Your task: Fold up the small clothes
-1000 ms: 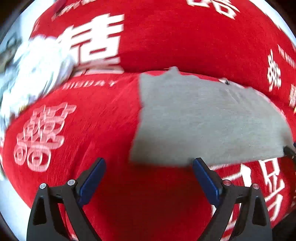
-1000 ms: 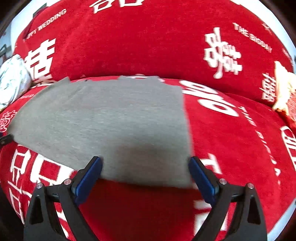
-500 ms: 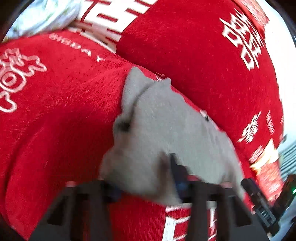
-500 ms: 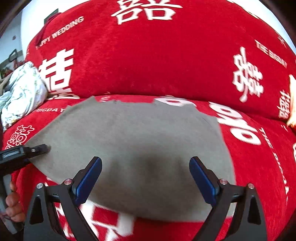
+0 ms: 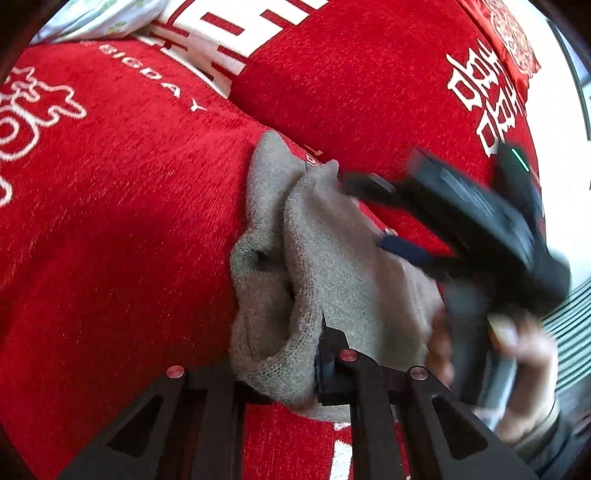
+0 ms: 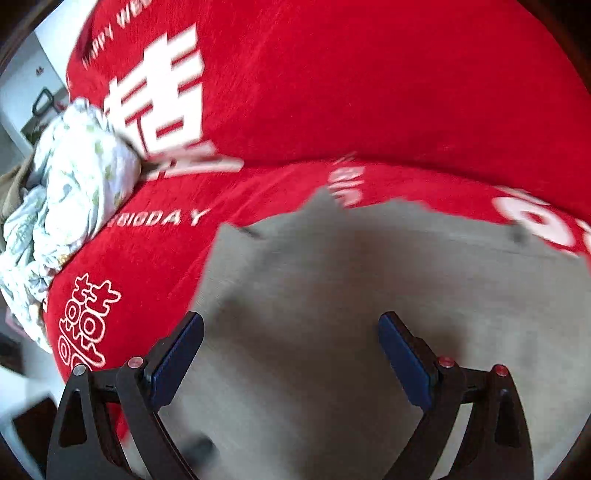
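Grey knit cloth (image 5: 332, 280) lies on the red cover (image 5: 122, 206) at centre frame in your left wrist view, bunched into a ridge with one layer lifted over another. Your left gripper (image 5: 295, 365) sits at the lower centre with its jaws pressed together, pinching the near edge of the cloth; the fabric wraps over the left finger and hides its pad. Your right gripper (image 5: 373, 210) enters that view from the right, blurred, its dark body above the cloth, one finger reaching to the cloth's far corner and the blue pad (image 5: 402, 249) of the other over the cloth's right side. The hand (image 5: 517, 354) holding it shows at lower right, also blurred. In your right wrist view the cloth (image 6: 369, 314) fills the lower centre and right, spread fairly flat on the cover (image 6: 332, 92). The right gripper (image 6: 291, 354) has its jaws spread wide, blue pads (image 6: 177, 358) apart over the grey fabric, nothing between them; contact with the cloth cannot be told. White lettering marks the cover. A pale printed bundle (image 6: 70, 206) rests at the left of that frame, well apart from the cloth; the same bundle (image 5: 107, 14) shows at the upper left in the left wrist view.
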Demonstrator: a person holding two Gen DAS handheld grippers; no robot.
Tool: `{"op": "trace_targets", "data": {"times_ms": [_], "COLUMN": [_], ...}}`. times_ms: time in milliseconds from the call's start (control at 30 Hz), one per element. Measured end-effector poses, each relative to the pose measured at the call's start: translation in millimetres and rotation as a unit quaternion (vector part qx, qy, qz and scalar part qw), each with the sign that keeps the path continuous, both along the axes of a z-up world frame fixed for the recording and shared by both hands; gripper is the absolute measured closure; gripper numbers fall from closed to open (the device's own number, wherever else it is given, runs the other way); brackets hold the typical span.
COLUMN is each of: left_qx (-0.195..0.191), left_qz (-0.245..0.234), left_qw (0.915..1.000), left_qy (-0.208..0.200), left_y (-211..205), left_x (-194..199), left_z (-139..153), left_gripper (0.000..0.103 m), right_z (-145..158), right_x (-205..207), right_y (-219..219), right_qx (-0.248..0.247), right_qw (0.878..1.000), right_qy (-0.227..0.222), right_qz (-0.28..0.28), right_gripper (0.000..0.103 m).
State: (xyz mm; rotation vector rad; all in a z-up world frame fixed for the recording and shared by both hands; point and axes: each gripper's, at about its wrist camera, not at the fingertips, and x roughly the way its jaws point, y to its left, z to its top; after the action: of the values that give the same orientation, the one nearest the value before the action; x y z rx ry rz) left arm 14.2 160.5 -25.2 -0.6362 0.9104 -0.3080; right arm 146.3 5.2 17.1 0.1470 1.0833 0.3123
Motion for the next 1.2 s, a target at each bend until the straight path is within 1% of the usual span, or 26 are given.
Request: {"op": "trace_targets", "data": {"times_ms": [67,133,200,233,267,333,367,400,433,533,633,667,900,967,1000,1067,1100,1133,1167,1200], "left_qx": [0.013,0.027,0.041,0.047,0.052,0.058,0.059,0.058,0.058,0.061,0.07,0.071,0.07,0.071,0.072,0.071,0.069,0.066,0.064,0.063], "left_qz": [-0.001,-0.001,-0.002,-0.002,-0.001,-0.001,-0.001,0.0,0.0,0.0,0.001,0.0,-0.003,-0.002,-0.002,-0.002,-0.002,-0.001,-0.001,-0.002], "left_qw": [0.9999,0.9996,0.9992,0.9989,0.9987,0.9983,0.9983,0.9983,0.9983,0.9981,0.9975,0.9974,0.9973,0.9972,0.9972,0.9973,0.9975,0.9978,0.9979,0.9979], "left_qy": [-0.001,-0.002,-0.004,-0.005,-0.005,-0.007,-0.007,-0.006,-0.006,-0.007,-0.009,-0.011,-0.021,-0.021,-0.02,-0.017,-0.014,-0.012,-0.011,-0.011], "left_y": [-2,-5,-8,-9,-10,-11,-11,-10,-10,-10,-14,-14,-16,-17,-17,-17,-16,-15,-15,-15], "left_x": [0,0,-1,-1,-1,-1,-1,-1,-2,-2,-2,-3,-6,-7,-7,-7,-6,-6,-6,-5], "left_z": [2,4,5,6,7,8,8,8,8,10,11,12,18,17,17,15,13,12,12,12], "left_gripper": [0.088,0.088,0.088,0.088,0.088,0.088,0.088,0.088,0.088,0.088,0.088,0.093,0.093,0.093,0.093,0.093,0.093,0.093,0.093,0.093], "right_z": [-8,-15,-24,-28,-31,-27,-24,-21,-19,-11,-6,-5,4,2,1,-1,-2,-1,0,-2], "right_x": [12,24,29,29,28,30,32,34,35,33,34,34,36,40,42,45,46,45,44,44], "right_y": [21,44,62,71,79,81,80,77,73,64,55,53,34,31,30,35,39,45,50,59], "right_qx": [-0.022,-0.065,-0.12,-0.158,-0.179,-0.179,-0.184,-0.186,-0.179,-0.158,-0.13,-0.121,-0.067,-0.051,-0.043,-0.049,-0.061,-0.077,-0.081,-0.084], "right_qw": [1.0,0.997,0.992,0.985,0.981,0.98,0.98,0.979,0.981,0.984,0.989,0.99,0.996,0.998,0.998,0.998,0.998,0.997,0.996,0.995], "right_qy": [0.003,0.0,-0.007,-0.016,-0.027,-0.033,-0.034,-0.032,-0.03,-0.031,-0.03,-0.029,-0.02,-0.003,0.004,0.006,0.007,-0.003,-0.012,-0.014], "right_qz": [0.006,0.029,0.049,0.063,0.077,0.08,0.074,0.071,0.073,0.074,0.065,0.063,0.049,0.042,0.038,0.032,0.03,0.027,0.03,0.045], "right_gripper": [0.006,0.006,0.008,0.011,0.013,0.042,0.054,0.07,0.078,0.084,0.085,0.085,0.087,0.086,0.08,0.052,0.018,0.006,0.006,0.006]}}
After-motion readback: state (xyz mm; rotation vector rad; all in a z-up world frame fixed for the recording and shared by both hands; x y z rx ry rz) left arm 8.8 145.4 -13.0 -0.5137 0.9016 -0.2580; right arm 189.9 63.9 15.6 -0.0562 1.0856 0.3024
